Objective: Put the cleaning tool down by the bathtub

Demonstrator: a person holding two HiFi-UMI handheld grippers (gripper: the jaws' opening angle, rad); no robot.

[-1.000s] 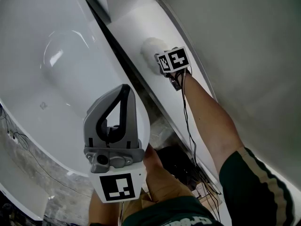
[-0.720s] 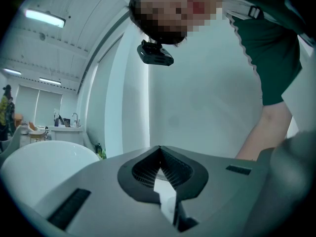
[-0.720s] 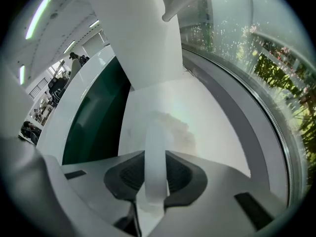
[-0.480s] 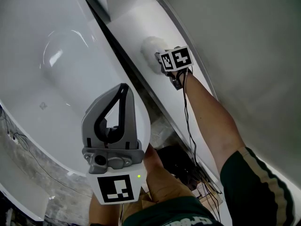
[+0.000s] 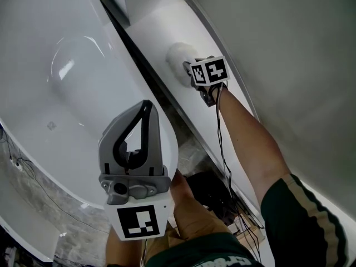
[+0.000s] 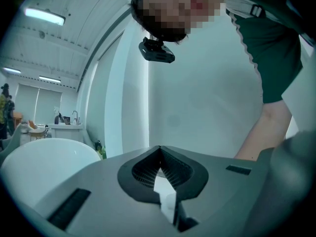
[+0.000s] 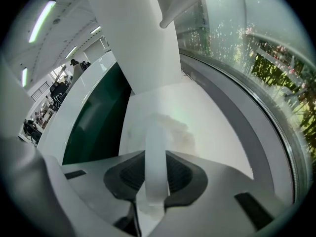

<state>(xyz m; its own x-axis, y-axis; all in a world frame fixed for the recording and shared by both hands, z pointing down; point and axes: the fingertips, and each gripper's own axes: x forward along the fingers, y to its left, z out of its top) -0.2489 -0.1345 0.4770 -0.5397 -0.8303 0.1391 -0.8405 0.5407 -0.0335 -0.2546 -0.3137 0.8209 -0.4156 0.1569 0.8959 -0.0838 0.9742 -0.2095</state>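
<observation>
Beside the bathtub (image 5: pixel 61 65) runs a white ledge (image 5: pixel 161 29); over the tub's rim my left gripper (image 5: pixel 146 105) is closed and empty, while my right gripper (image 7: pixel 157 181) clamps the cleaning tool (image 5: pixel 178 57), its head on that ledge.

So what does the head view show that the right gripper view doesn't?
Only the head view: the shut left gripper, the inside of the bathtub and the person's right arm. Only the right gripper view: the right gripper clamped on the cleaning tool's handle, plants behind glass, people far off. Both: the tool's fluffy white head on the white ledge.
</observation>
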